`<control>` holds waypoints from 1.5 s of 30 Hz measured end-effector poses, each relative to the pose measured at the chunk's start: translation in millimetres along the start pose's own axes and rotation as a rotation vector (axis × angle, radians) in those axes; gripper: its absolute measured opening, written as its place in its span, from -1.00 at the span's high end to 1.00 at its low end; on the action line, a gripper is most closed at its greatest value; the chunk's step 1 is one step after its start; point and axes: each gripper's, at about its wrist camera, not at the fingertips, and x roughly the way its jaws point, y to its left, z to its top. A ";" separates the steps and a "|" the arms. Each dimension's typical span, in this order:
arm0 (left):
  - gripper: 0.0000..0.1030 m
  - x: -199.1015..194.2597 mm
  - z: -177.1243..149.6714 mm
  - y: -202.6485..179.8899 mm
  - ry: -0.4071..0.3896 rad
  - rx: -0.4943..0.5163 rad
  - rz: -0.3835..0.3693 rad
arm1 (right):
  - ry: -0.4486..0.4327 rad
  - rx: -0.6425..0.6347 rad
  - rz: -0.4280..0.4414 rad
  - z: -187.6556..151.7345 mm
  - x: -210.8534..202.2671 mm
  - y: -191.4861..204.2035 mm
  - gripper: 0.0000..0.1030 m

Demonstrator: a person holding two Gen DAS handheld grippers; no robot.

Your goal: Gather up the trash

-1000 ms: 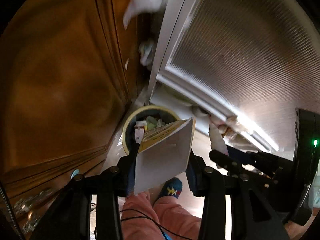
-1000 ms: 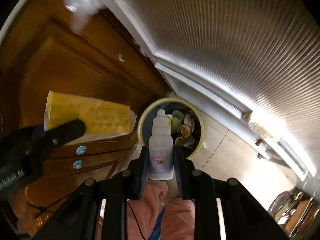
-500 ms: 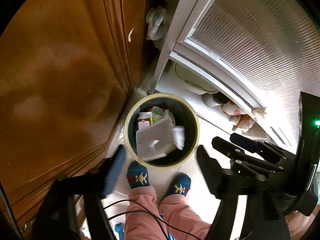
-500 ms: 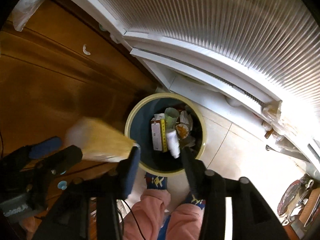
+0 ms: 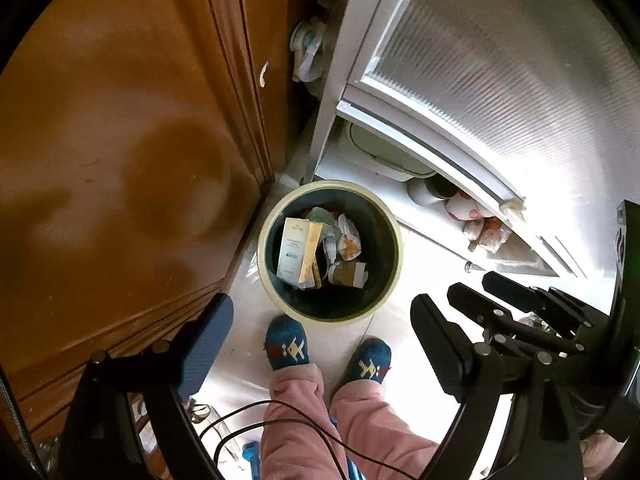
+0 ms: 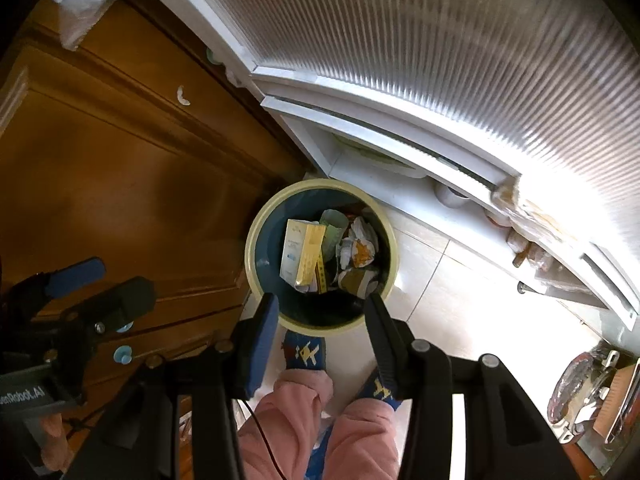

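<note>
A round bin (image 5: pixel 400 256) with a cream rim and dark inside stands on the pale floor, directly below both grippers. In it lies a white and yellow box (image 5: pixel 298 252) on crumpled wrappers (image 5: pixel 348 240). My left gripper (image 5: pixel 322 308) hangs above the bin's near rim, its jaws opening wide with nothing between them. My right gripper (image 6: pixel 322 300) is open and empty above the bin (image 6: pixel 248 248), where the box (image 6: pixel 304 256) shows again. The small white bottle cannot be made out among the trash.
A brown wooden cabinet (image 5: pixel 120 160) rises left of the bin and a white ribbed-glass door (image 5: pixel 500 80) to its right. The person's feet in blue patterned socks (image 5: pixel 286 344) and pink trousers (image 5: pixel 296 420) stand just before the bin. A black cable (image 5: pixel 280 420) crosses the trousers.
The left jaws opened and the box fell into the bin. The right jaws let go of the white bottle, which dropped in too. Both grippers sank towards the bin.
</note>
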 end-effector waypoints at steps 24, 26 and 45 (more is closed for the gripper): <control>-0.96 -224.3 -31.4 -46.4 -0.242 0.069 -0.006 | -0.211 -0.098 0.018 -19.4 -210.2 38.0 0.05; -0.96 -249.3 -32.1 -47.8 -0.282 0.068 -0.003 | -0.242 -0.116 0.019 -20.4 -231.7 42.7 0.05; -0.96 -434.5 -44.6 -74.3 -0.600 0.055 0.065 | -0.563 -0.152 0.039 -30.8 -424.7 82.1 -0.03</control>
